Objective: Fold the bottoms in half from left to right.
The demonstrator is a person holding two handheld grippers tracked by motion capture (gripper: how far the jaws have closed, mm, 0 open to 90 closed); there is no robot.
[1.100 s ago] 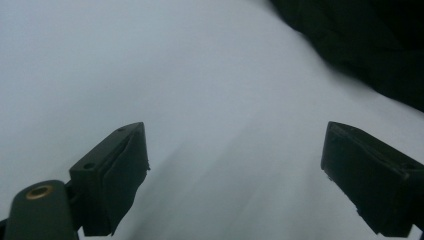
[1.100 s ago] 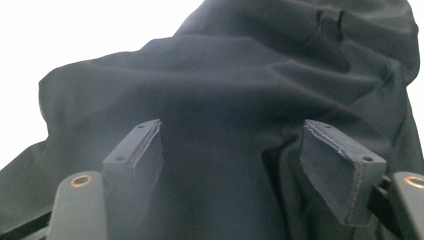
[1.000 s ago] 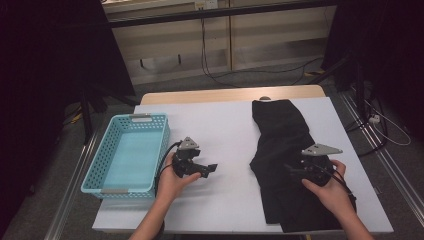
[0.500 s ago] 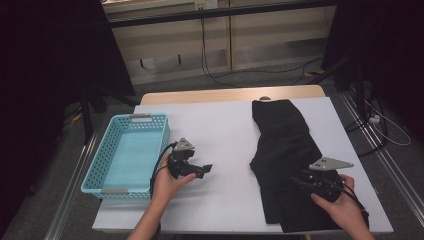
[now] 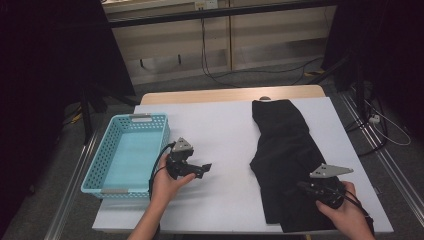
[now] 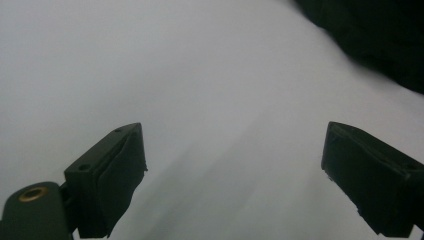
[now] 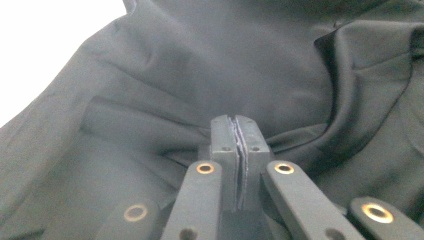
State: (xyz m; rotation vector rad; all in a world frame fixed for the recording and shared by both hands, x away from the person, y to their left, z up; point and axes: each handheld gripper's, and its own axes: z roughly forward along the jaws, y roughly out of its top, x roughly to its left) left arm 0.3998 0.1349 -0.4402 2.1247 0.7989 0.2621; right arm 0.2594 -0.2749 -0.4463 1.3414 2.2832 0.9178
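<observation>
Black garment [image 5: 282,160] lies along the right of the desk [image 5: 225,130]. Right gripper [image 7: 239,131] has just closed, pinching a fold near its near end, likely to lift it. Left gripper [image 5: 200,169] hovers, spread and empty, beside the basket [image 5: 107,175].

The black garment [image 5: 285,160] is soft woven cloth, matt, with smooth folds and a faint sheen. The table [image 5: 225,130] wears a smooth, matt white covering, its far edge pale wood. The basket [image 5: 102,165] is glossy turquoise plastic lattice. The right gripper [image 7: 238,131] has matt black jaws, probably plastic, with brass-looking rivets and rubbery pads.
</observation>
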